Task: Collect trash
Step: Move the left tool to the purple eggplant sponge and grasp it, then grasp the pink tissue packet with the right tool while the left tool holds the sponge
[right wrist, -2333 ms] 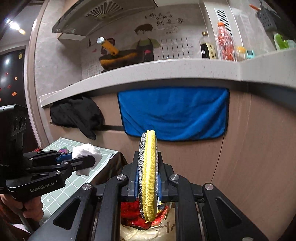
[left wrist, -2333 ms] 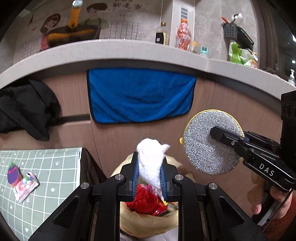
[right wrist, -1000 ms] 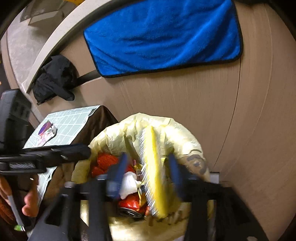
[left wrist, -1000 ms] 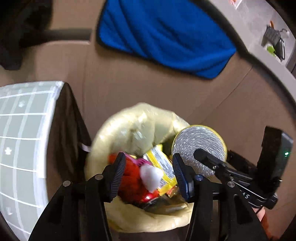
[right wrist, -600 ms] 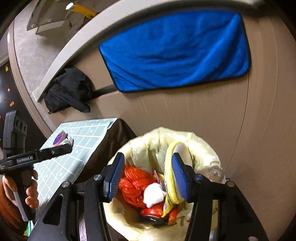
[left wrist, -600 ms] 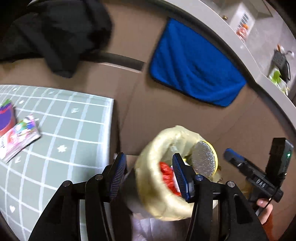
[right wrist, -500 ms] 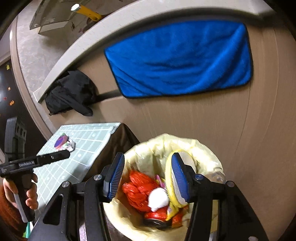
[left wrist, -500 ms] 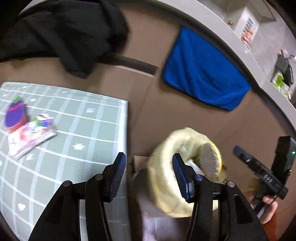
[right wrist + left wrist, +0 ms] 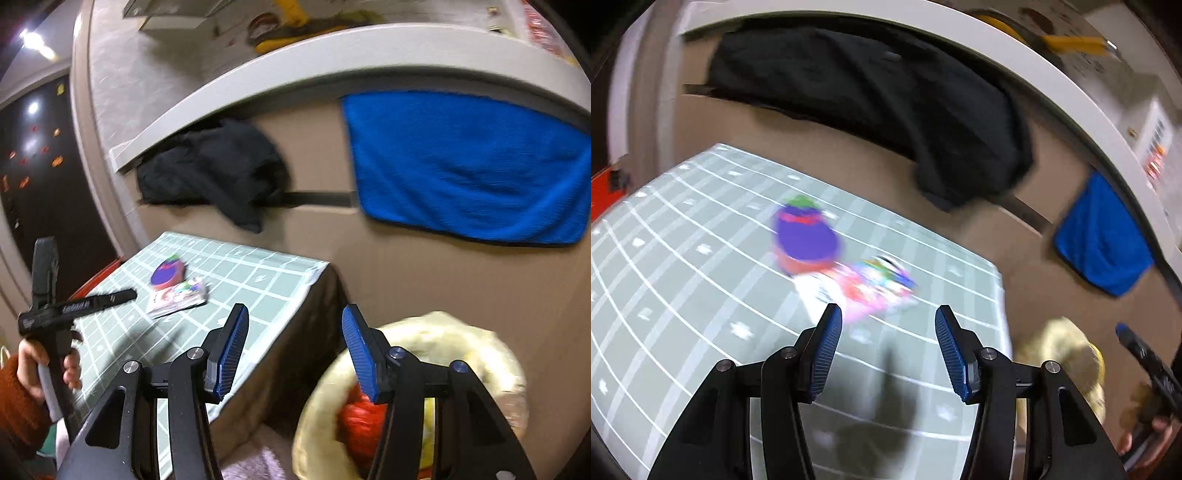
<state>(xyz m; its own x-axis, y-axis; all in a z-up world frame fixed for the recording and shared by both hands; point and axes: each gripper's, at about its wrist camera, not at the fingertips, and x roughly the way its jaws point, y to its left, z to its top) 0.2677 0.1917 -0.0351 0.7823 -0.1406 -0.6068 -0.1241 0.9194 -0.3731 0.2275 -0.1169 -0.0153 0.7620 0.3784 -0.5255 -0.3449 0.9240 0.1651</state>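
My left gripper (image 9: 888, 345) is open and empty above the green checked table (image 9: 683, 280). Just ahead of it lie a colourful wrapper (image 9: 875, 286) and a purple round object (image 9: 807, 240), both blurred. They also show in the right wrist view: the wrapper (image 9: 177, 297) and the purple object (image 9: 168, 273), with the left gripper (image 9: 110, 297) beside them. My right gripper (image 9: 293, 354) is open and empty above the bin's left rim. The bin with a yellow bag (image 9: 436, 339) holds red trash (image 9: 356, 417). The bin (image 9: 1060, 350) sits right of the table.
A black cloth (image 9: 871, 96) and a blue towel (image 9: 465, 162) hang on the brown counter front behind the table. A white counter ledge (image 9: 332, 48) runs above. A pinkish cloth (image 9: 251, 458) lies below beside the bin.
Both grippers opened and dropped the white wad and the round scouring pad into the bin. The left gripper then swung left over the table; the right pulled back and turned left.
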